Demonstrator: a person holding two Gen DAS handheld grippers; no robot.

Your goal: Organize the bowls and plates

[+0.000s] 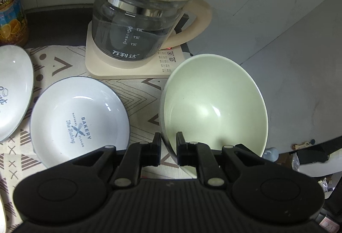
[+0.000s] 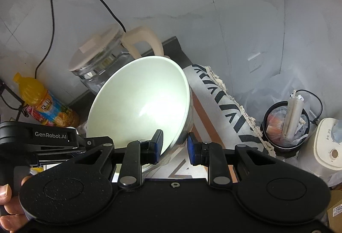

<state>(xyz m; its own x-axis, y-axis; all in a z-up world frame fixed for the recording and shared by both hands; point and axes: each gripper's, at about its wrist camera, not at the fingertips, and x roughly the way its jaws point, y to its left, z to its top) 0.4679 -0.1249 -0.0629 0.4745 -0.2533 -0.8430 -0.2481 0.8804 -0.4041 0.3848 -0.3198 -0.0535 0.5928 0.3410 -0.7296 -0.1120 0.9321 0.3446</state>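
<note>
A pale green bowl (image 1: 213, 104) is held tilted above the patterned cloth (image 1: 139, 92), and both grippers grip its rim. My left gripper (image 1: 168, 143) is shut on the near left edge, with one black finger (image 1: 157, 143) outside and the other inside. In the right wrist view the same bowl (image 2: 141, 104) fills the middle, and my right gripper (image 2: 174, 143) is shut on its lower right rim between blue pads (image 2: 159, 143). A white plate printed BAKERY (image 1: 79, 124) lies on the cloth to the left. A second white plate (image 1: 12, 92) sits at the far left edge.
A glass kettle (image 1: 145, 17) on its cream base stands behind the dishes, against the wall. An orange juice bottle (image 1: 10, 8) is at the back left. Off the table's right side are a black bin (image 2: 286, 124) and a white appliance (image 2: 327, 143). A hand (image 2: 8, 201) holds the other gripper's body (image 2: 51, 137).
</note>
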